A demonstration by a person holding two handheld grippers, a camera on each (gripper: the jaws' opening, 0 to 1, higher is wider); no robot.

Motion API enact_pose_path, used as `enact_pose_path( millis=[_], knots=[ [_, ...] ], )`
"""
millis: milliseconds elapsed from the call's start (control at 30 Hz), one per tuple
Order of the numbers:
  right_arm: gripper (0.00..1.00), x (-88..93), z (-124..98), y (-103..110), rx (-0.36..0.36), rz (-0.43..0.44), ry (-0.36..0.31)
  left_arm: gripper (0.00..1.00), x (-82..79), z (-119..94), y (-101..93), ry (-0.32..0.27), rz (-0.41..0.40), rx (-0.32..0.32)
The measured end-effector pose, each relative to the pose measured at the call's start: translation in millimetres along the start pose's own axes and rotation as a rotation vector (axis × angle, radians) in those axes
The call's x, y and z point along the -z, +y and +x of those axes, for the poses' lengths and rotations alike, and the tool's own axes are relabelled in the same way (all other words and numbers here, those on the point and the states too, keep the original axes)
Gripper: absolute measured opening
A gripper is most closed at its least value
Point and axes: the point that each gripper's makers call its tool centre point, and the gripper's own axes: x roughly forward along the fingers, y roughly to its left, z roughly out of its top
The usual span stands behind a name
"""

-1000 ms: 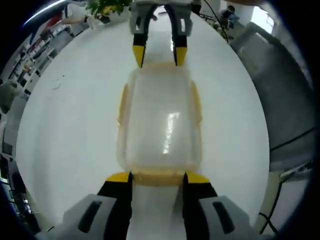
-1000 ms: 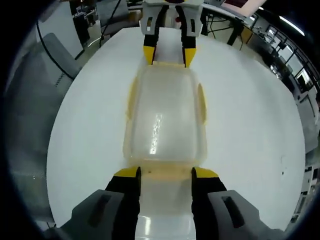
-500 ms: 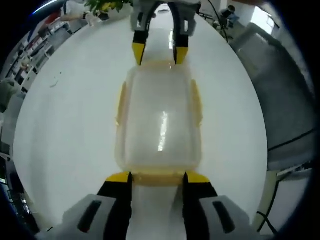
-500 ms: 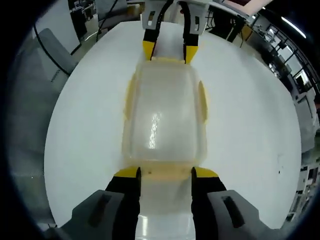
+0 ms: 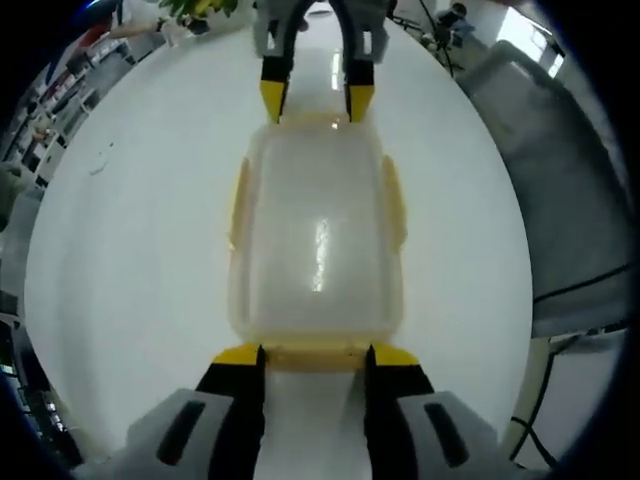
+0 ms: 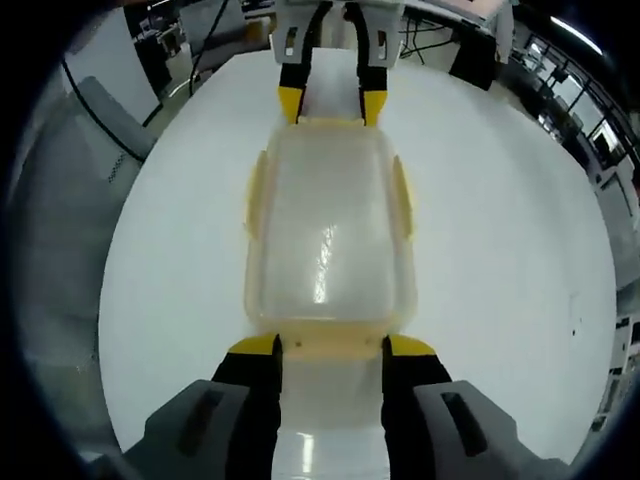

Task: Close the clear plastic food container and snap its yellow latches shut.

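Note:
The clear plastic food container lies on the white table with its lid on. Yellow side latches run along both long sides, and whether they are snapped I cannot tell. My left gripper is open, its yellow-tipped jaws on either side of the yellow end latch at the near short end. My right gripper is open in the same way at the opposite end latch. Each gripper faces the other across the container: the right gripper, the left gripper.
The round white table has bare surface on both sides of the container. A grey chair stands just past the table edge. A green plant and desks with equipment lie beyond the far edge.
Both views have shifted slightly with the hands. The grippers stay open at the container's two ends, and the container has not moved.

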Motion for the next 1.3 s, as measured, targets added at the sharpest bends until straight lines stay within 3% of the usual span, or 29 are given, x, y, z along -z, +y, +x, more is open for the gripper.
enact_pose_path(
  millis=[200,700,1300],
  knots=[
    [0.35,1.3,1.2,-0.9,-0.018,0.011,-0.013,0.33,-0.3,0.9,0.9,0.028,0.002,0.004],
    [0.34,-3.8,-4.0,5.1,-0.042,0.008,-0.043,0.33,-1.5,-11.1,-4.5,0.016,0.018,-0.001],
    [0.34,-23.5,-60.4,9.6,-0.019,-0.05,-0.114,0.33,-19.0,-65.6,-14.8,0.01,-0.021,-0.047]
  ],
)
